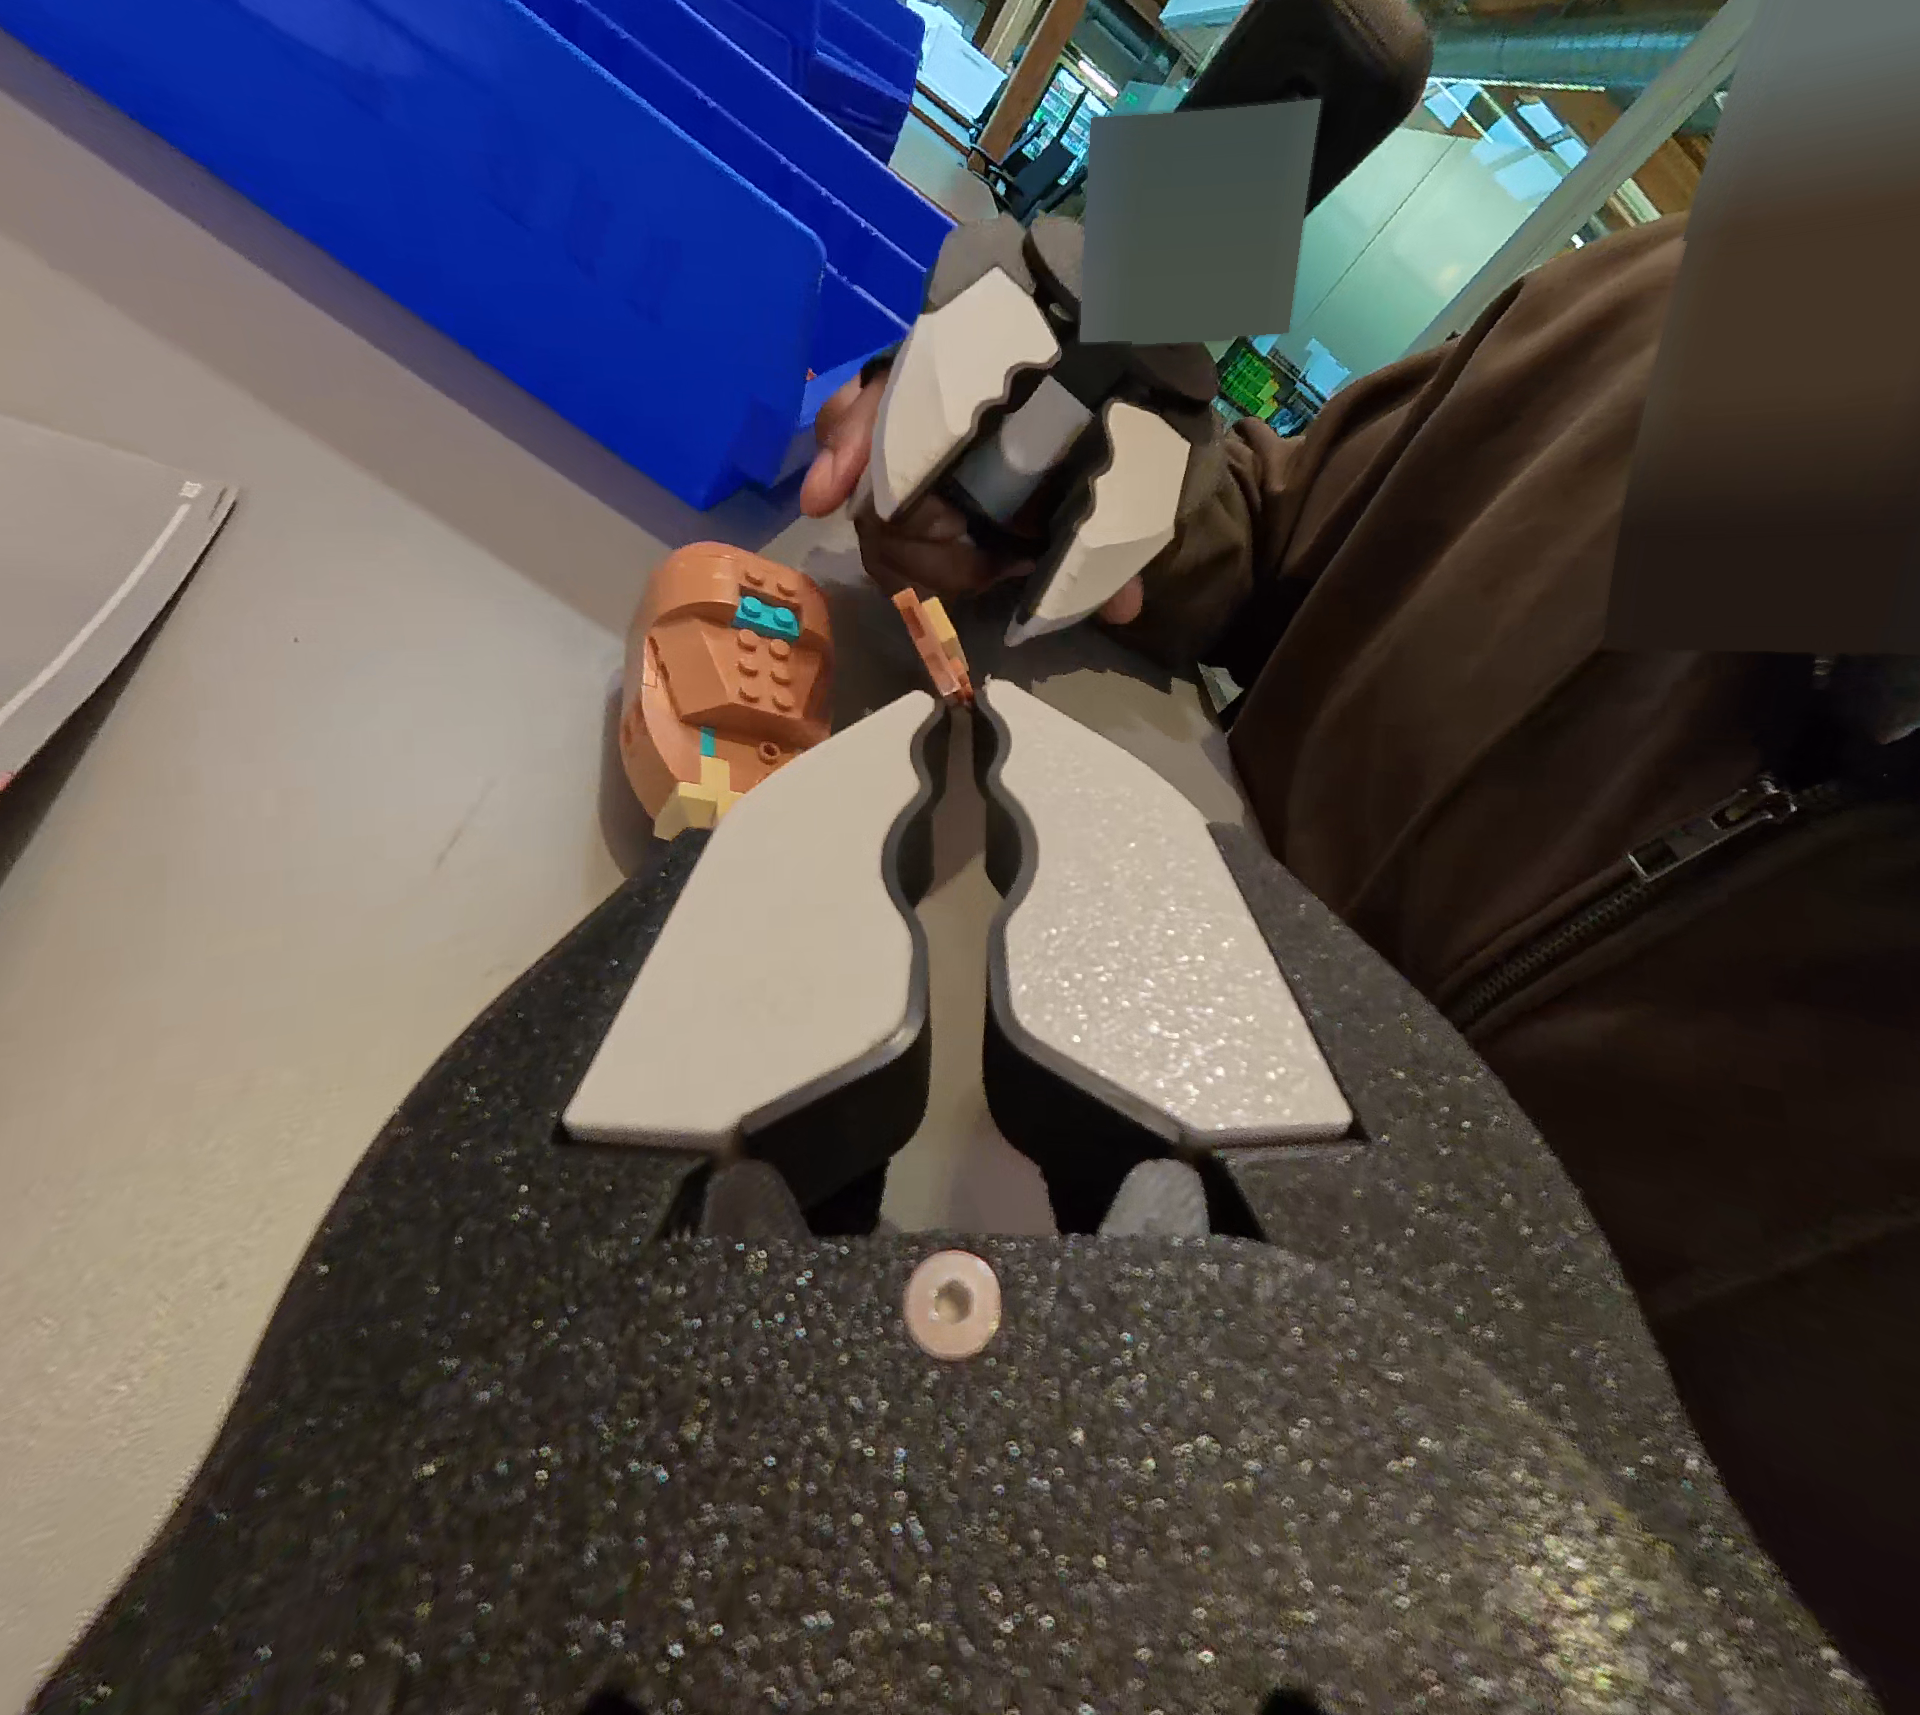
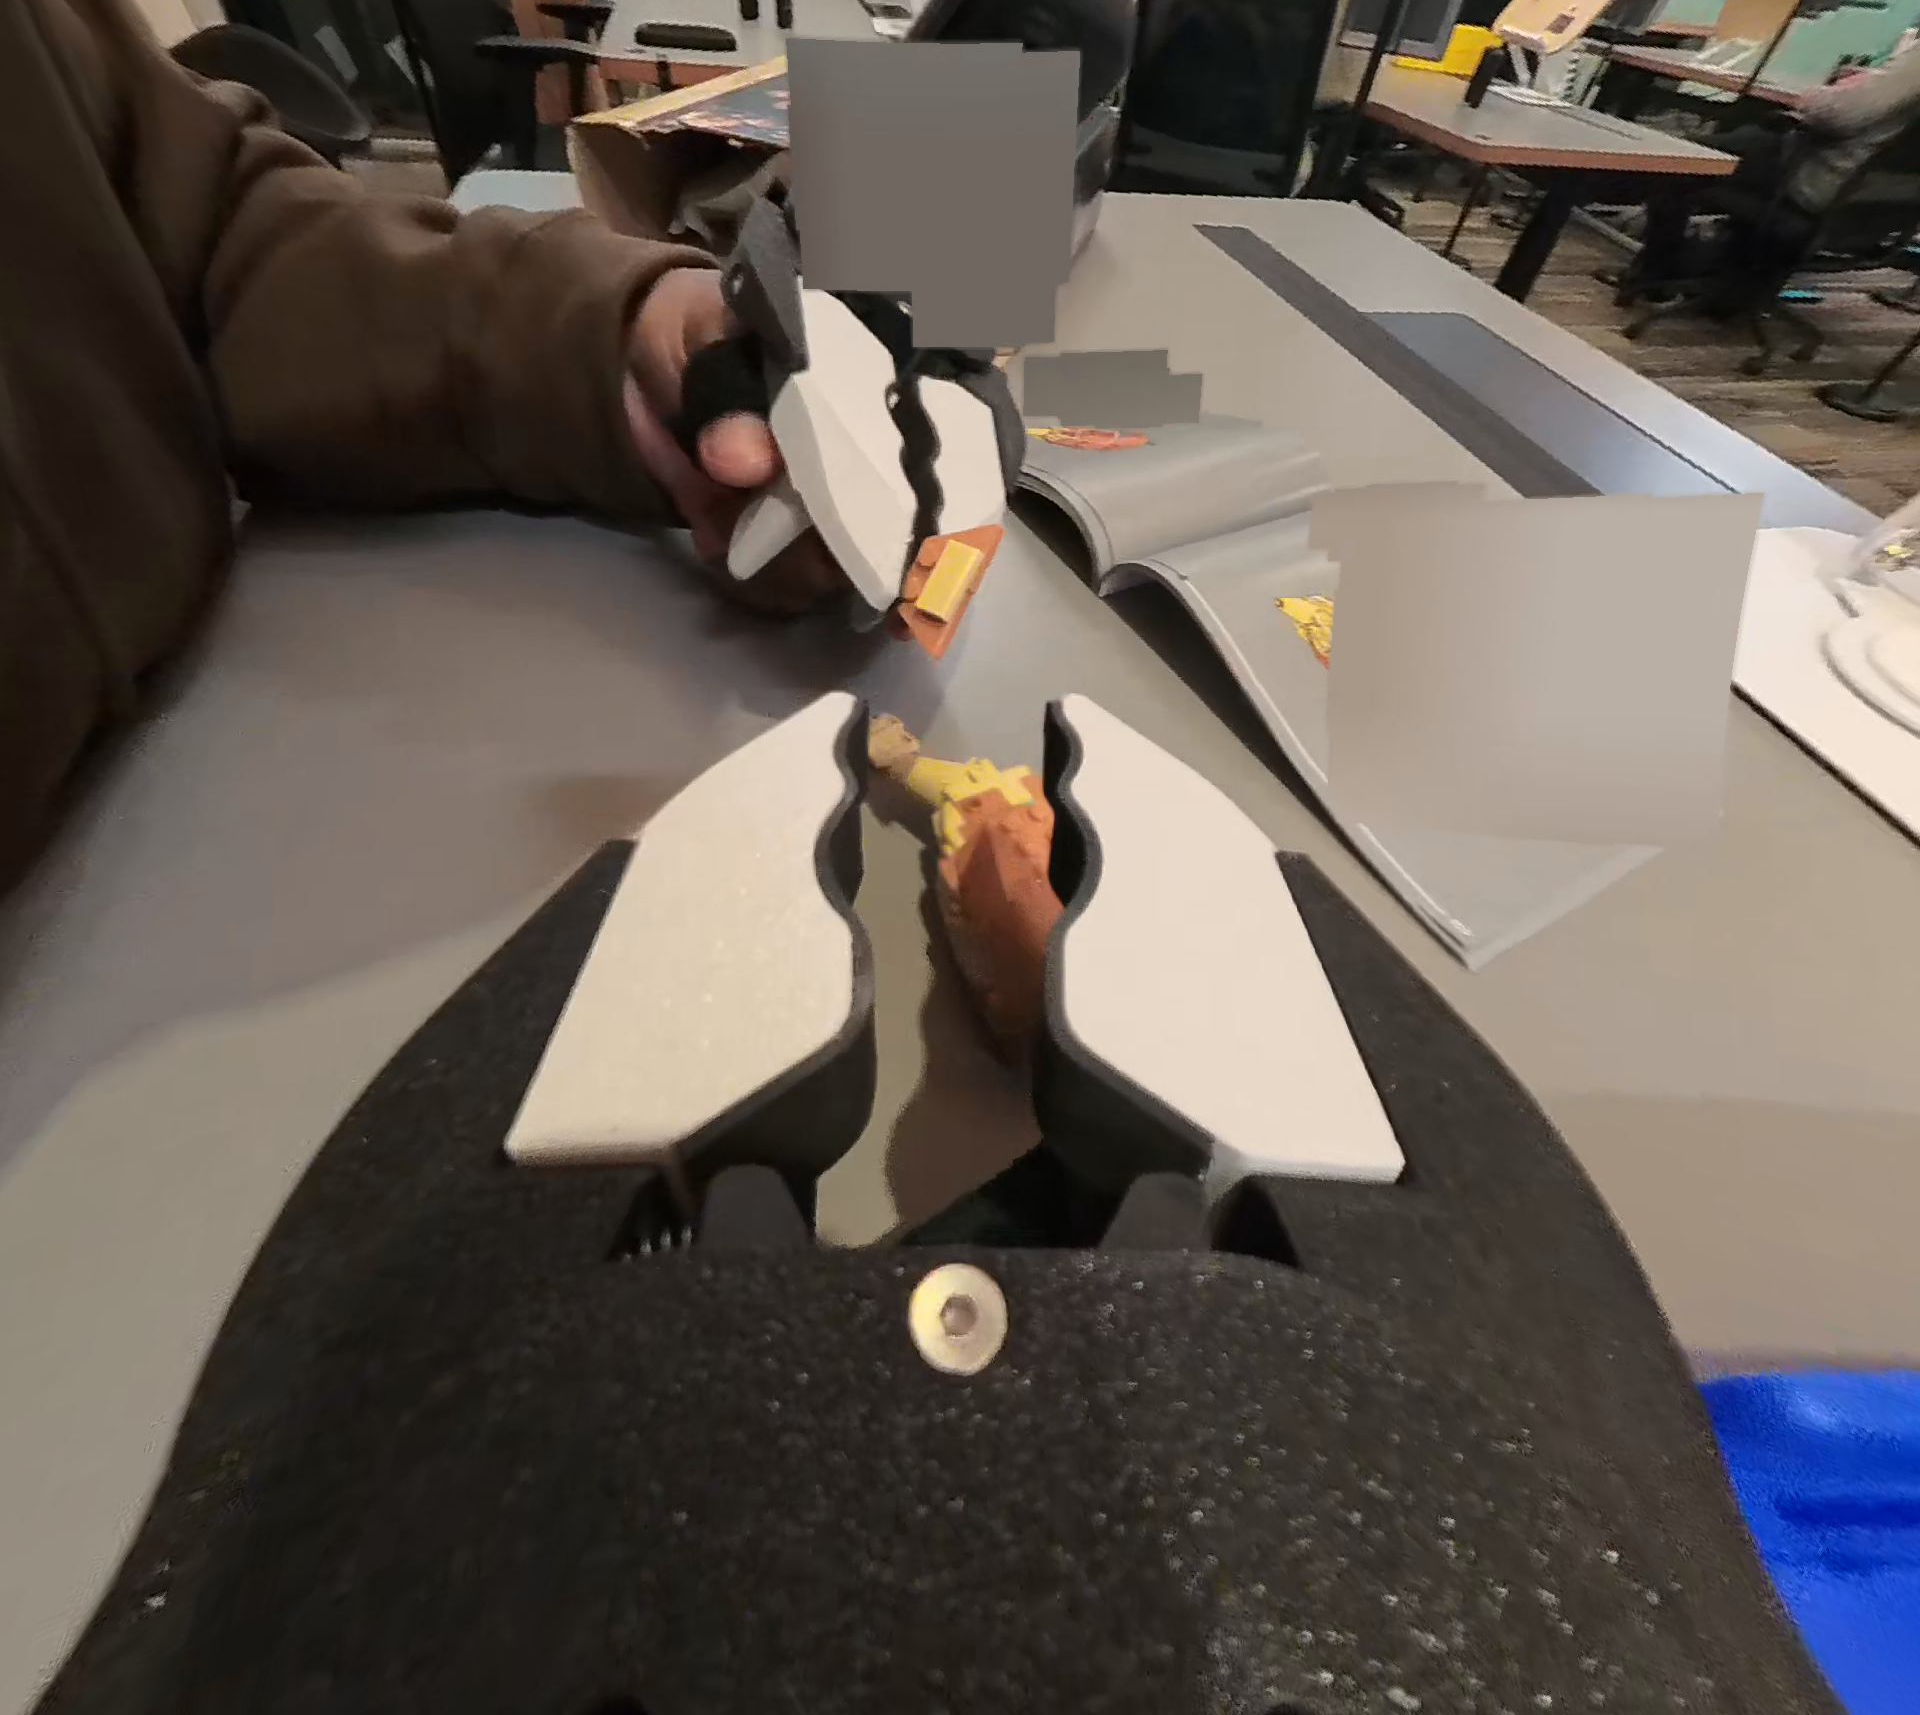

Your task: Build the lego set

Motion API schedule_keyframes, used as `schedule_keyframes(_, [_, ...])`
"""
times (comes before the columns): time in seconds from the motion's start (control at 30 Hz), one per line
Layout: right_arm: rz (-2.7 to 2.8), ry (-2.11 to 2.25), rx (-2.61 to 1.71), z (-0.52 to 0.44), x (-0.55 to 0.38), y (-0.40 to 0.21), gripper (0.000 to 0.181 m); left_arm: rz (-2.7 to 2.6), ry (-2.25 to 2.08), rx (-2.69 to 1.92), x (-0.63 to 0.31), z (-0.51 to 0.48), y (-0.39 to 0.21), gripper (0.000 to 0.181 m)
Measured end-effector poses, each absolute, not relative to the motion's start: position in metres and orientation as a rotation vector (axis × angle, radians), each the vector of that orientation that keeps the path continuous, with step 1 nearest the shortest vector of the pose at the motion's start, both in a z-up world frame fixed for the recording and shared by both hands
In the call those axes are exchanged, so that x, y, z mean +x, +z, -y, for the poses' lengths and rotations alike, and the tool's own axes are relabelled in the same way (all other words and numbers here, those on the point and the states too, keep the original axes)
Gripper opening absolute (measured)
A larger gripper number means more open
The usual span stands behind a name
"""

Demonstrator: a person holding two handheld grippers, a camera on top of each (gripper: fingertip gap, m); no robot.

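Orange and tan plastic made up everything in play. The left gripper [image 1: 961, 704] had its fingers pinched together on a small orange plate piece [image 1: 935, 642] with a yellow tile on it, held by one thin edge above the grey table [image 1: 312, 834]. From the right wrist view the same piece [image 2: 951, 585] stuck out past the fingertips. Light and rigid, it would likely pivot or pop free if pushed off-axis — a grip across its flat faces looked safer than one on the rim.

The larger brown body [image 1: 727, 678] lay on the table just beside the left gripper, studs up, a teal plate on top. It was stiff but only friction-fitted, so pressing hard could split it; its broad sides seemed the best hold.

The right gripper [image 2: 956, 715] hung low over that body [image 2: 997, 876], fingers apart — the model showing in the gap, not clamped. Both grippers pointed toward each other, tilted downward.
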State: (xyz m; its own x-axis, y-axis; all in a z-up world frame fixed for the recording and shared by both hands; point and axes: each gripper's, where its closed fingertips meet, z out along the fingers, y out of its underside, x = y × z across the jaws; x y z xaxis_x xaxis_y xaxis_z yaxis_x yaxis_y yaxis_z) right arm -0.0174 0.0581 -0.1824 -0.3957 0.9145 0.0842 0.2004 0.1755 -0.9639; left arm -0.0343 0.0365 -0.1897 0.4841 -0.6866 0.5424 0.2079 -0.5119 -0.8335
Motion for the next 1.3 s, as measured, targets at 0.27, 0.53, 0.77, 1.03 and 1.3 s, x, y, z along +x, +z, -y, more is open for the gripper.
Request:
schedule_keyframes(0.27, [1.710, 1.141, -1.182, -0.081, -0.022, -0.190, 0.042, -0.355, -1.181, -1.792, -0.040, -0.040, -0.191, 0.004])
schedule_keyframes(0.53, [1.763, 0.997, -1.246, -0.092, -0.021, -0.207, 0.044, -0.331, -1.189, -1.812, -0.042, -0.042, -0.193, 0.004])
schedule_keyframes(0.77, [1.862, 0.921, -1.235, -0.091, -0.018, -0.222, 0.050, -0.349, -1.225, -1.906, -0.037, -0.043, -0.203, 0.004])
schedule_keyframes(1.03, [1.921, 0.921, -1.250, -0.089, -0.017, -0.232, 0.059, -0.392, -1.299, -2.007, -0.025, -0.050, -0.207, 0.004])
schedule_keyframes(1.3, [1.930, 0.908, -1.225, -0.088, -0.017, -0.233, 0.062, -0.412, -1.256, -2.089, -0.032, -0.049, -0.219, 0.004])
